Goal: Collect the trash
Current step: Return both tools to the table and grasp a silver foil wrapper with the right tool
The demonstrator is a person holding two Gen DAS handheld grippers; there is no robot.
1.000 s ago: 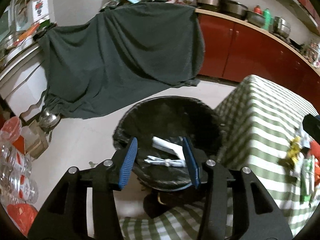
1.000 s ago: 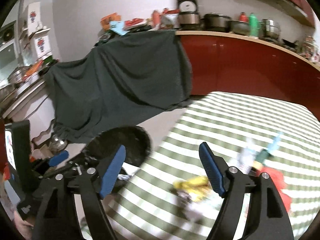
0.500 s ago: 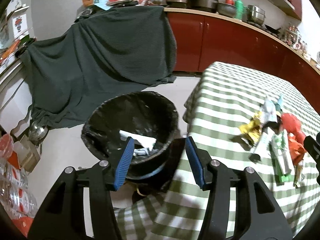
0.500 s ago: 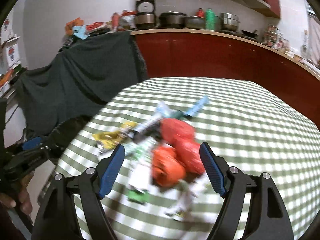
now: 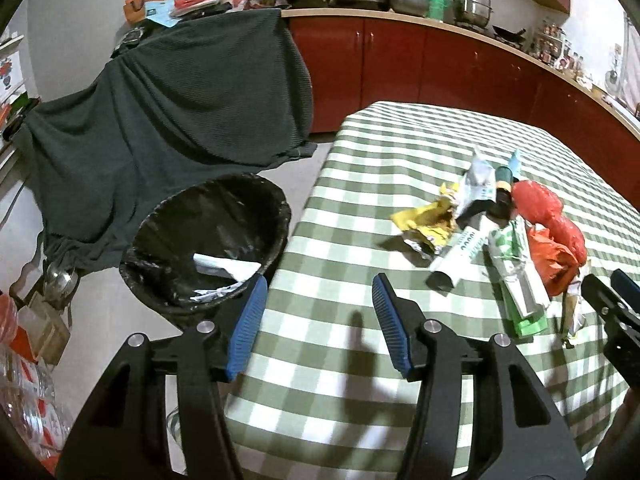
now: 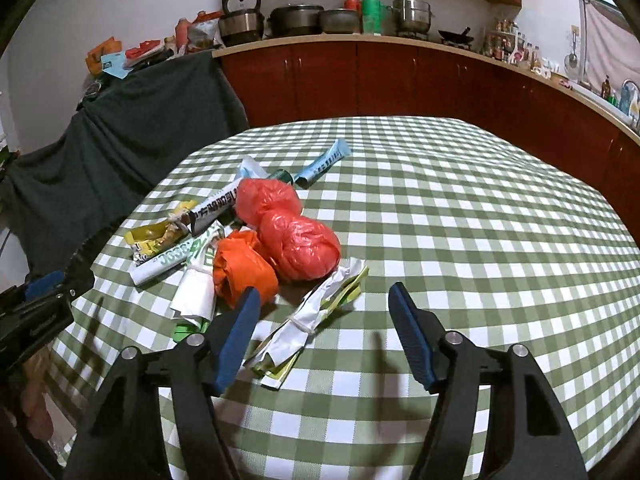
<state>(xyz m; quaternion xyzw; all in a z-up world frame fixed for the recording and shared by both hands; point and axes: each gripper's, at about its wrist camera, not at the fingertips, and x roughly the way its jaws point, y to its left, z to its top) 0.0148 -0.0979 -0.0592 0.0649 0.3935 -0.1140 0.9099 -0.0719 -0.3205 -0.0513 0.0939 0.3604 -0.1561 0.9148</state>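
Black-lined bin (image 5: 208,248) (w/ paper) only left cam.

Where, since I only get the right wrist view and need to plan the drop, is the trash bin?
Observer: The bin stands on the floor, close against the table's edge, on the side nearest the yellow wrapper.
Operator: Is it empty?
Observer: No, white paper already lies inside its black liner.
Operator: Are the left tongs carrying anything?
Observer: No, the left tongs stand open and empty over the table's edge.
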